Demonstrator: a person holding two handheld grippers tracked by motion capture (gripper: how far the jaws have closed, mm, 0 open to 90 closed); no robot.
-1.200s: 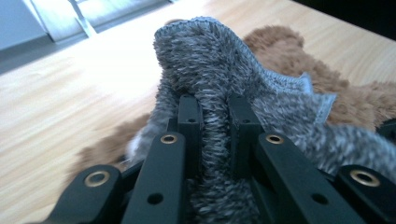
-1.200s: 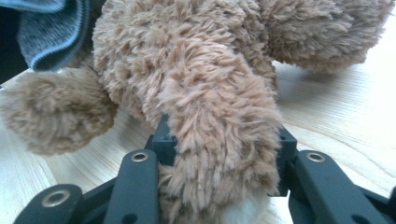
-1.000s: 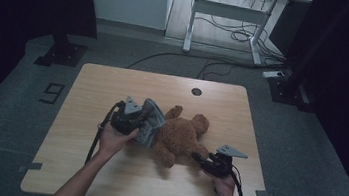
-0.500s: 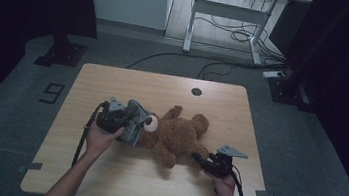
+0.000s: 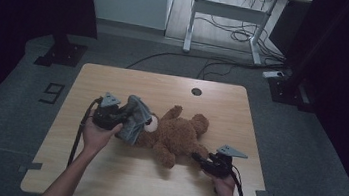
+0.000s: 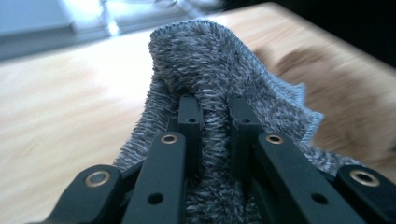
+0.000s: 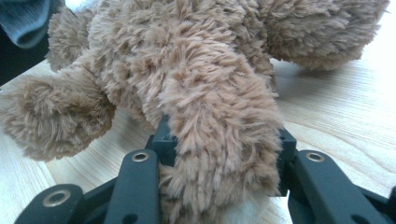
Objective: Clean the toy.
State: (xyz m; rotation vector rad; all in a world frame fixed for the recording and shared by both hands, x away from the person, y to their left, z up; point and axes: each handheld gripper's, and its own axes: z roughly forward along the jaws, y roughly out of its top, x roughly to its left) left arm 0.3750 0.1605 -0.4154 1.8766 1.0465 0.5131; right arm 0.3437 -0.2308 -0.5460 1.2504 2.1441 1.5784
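Wooden table (image 5: 102,180) carries a brown bear (image 5: 178,133) lying near its middle, long axis running from the left edge toward the right front corner, head to the left. Over the head hangs a grey cloth (image 5: 134,118), pinched between the closed-in jaws of the left gripper (image 5: 122,117); the left gripper view shows its fuzzy knit and stitched hem (image 6: 261,60), with the bear a brown blur behind. At the bear's leg (image 7: 219,140) the right gripper (image 5: 202,159) clamps the fur, plain in the right gripper view. The bear's face is hidden by the cloth.
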